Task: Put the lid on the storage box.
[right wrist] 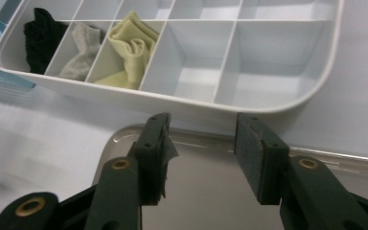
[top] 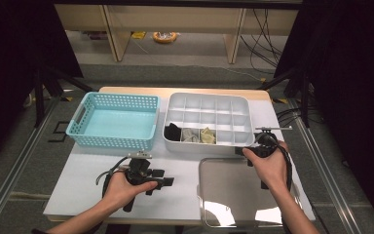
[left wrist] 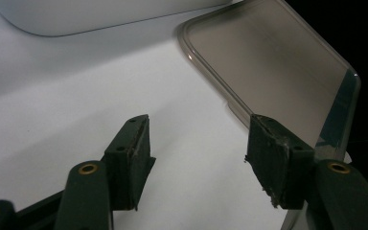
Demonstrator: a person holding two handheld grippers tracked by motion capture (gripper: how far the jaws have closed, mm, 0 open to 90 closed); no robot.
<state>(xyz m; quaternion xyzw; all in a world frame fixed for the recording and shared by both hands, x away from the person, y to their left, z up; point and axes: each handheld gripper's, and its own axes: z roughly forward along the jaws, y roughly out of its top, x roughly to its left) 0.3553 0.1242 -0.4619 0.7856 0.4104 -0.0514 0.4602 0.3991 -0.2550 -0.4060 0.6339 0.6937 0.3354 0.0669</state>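
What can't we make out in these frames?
- Clear lid: high view, near edge cut off by the frame bottom; glare hides its surface.
- Left gripper: high view, jaws small and dark; gap unreadable there.
- Right gripper: high view, the hand covers its jaws.
- Black cloth: right gripper view, folds too dark to read.

I see a glossy, smoky clear plastic lid (top: 233, 190), a smooth matt white plastic organiser (top: 207, 119), soft cloth socks (right wrist: 129, 48), and a perforated turquoise plastic basket (top: 113, 121).
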